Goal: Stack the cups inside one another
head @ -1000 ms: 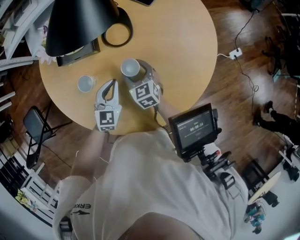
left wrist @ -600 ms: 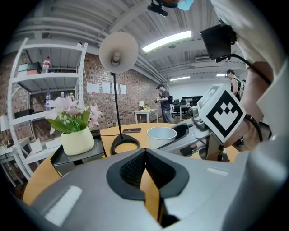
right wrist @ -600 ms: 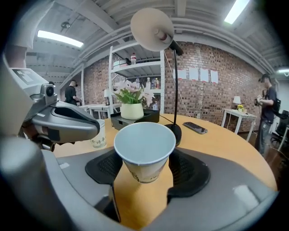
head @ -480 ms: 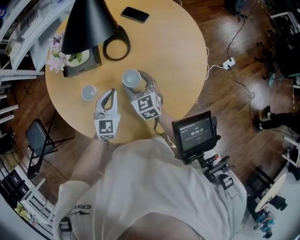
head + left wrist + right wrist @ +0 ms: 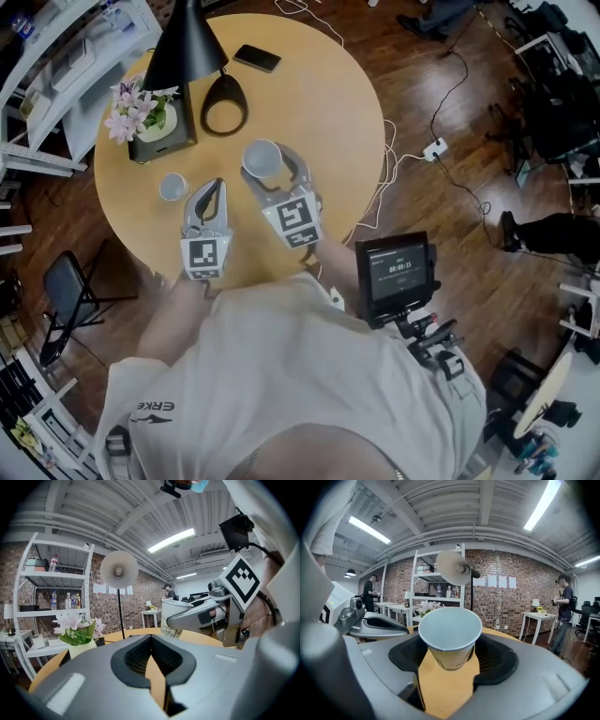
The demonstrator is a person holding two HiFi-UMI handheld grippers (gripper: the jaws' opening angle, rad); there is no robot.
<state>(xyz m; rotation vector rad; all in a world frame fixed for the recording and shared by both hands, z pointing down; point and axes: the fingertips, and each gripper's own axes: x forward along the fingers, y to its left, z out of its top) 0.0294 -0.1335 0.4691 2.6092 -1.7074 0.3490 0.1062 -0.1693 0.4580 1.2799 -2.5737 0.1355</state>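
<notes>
A white paper cup (image 5: 260,156) sits upright between the jaws of my right gripper (image 5: 268,165), which is shut on it and holds it above the round yellow table (image 5: 319,103). The right gripper view shows this cup (image 5: 450,634) with its mouth up and its inside empty, gripped by the sides (image 5: 449,660). A second, smaller cup (image 5: 172,187) stands on the table to the left. My left gripper (image 5: 217,185) hovers between the two cups, shut and empty (image 5: 151,641). From its view the held cup (image 5: 173,617) appears at the right.
At the table's far left stand a black lamp (image 5: 187,47) with a ring base (image 5: 223,103) and a pot of flowers (image 5: 145,117). A phone (image 5: 257,58) lies at the far edge. A folding chair (image 5: 66,291) and cables (image 5: 412,150) are on the floor.
Both grippers have risen above the table, the right one with the cup still in it. The head view has pulled back and shows more of the table.
</notes>
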